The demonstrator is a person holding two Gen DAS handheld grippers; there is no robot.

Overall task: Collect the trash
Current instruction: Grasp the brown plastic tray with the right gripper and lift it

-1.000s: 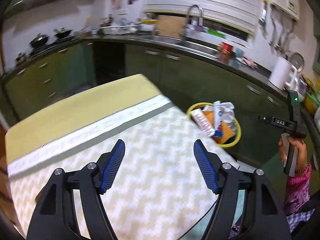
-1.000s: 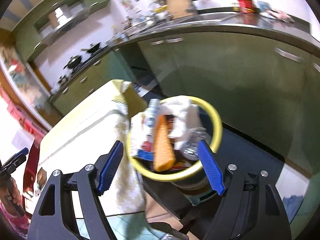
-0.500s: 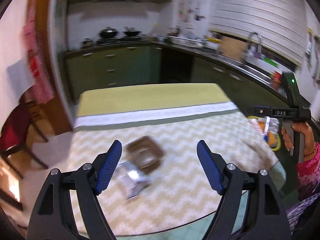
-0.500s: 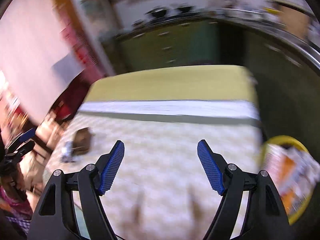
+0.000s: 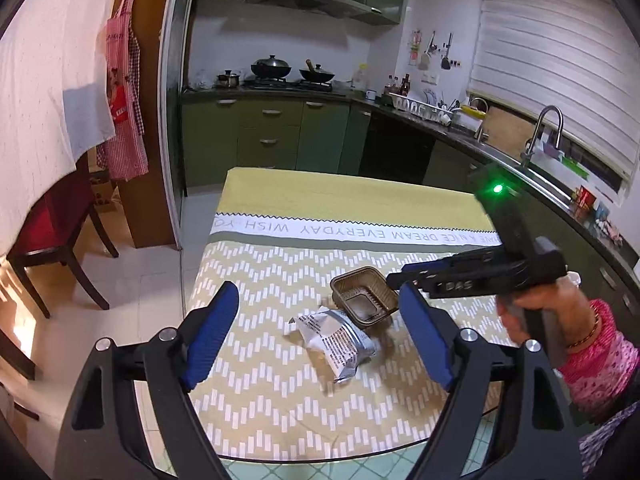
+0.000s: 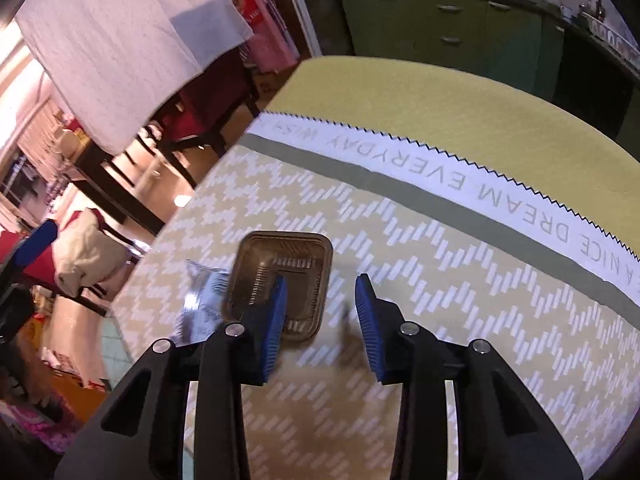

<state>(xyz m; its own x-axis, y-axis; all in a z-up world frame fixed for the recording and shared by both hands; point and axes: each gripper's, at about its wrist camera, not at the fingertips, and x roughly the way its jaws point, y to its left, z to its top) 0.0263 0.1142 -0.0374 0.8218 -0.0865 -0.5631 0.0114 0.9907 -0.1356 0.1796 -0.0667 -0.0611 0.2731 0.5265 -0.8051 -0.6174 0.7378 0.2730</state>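
Tray [image 6: 284, 280] against wrapper [image 6: 202, 304], open tablecloth [image 6: 460, 280] around

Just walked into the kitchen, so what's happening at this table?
A person is clearing trash off the tablecloth. The right hand-held gripper, open, is at the brown plastic tray, one finger over it, not yet gripping. The left hand-held gripper hangs open above the silver wrapper beside the tray.

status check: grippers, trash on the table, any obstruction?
Left gripper open, empty, hovering. Right gripper open, one finger over brown tray. Silver wrapper touching tray. No obstruction visible.
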